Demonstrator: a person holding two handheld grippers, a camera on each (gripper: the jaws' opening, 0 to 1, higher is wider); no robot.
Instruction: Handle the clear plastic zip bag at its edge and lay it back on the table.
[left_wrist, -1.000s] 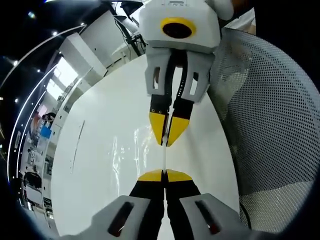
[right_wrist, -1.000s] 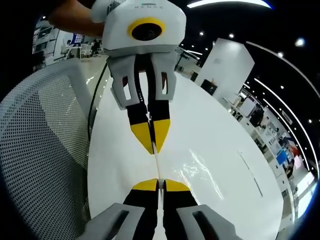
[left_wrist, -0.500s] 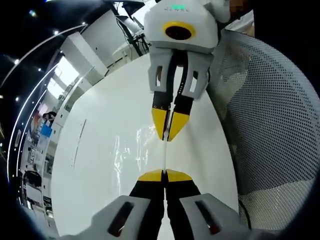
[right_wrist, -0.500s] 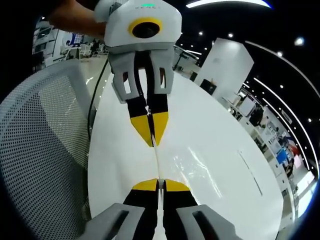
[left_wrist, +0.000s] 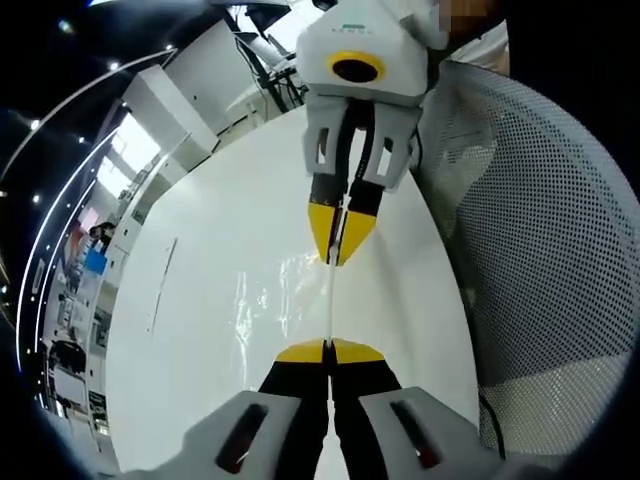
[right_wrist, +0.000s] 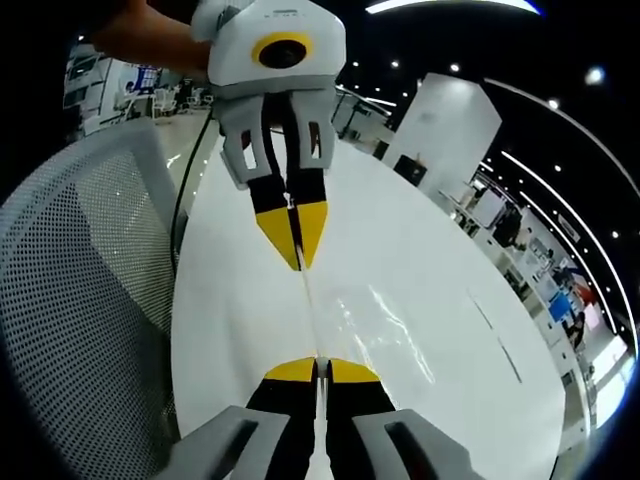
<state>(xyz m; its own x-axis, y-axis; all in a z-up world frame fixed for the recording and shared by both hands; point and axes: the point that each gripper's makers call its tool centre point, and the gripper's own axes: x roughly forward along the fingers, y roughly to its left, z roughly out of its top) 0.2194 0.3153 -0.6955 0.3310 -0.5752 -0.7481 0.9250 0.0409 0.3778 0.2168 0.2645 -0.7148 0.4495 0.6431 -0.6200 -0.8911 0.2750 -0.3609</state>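
zip bag (left_wrist: 285, 300): clear, edge stretched taut between both grippers, body hanging over white table (left_wrist: 200, 300)
left gripper (left_wrist: 329, 350): jaws pressed together, pinching near end of bag edge
right gripper (right_wrist: 320, 368): jaws closed, clamped on opposite end
mesh chair (left_wrist: 540, 250): just beside table

Pulling apart now: right gripper (left_wrist: 339, 262) drawn farther off along the bag edge in the left gripper view, left gripper (right_wrist: 295, 268) likewise receding in the right gripper view. More of the clear zip bag (left_wrist: 331, 300) stretched taut between.
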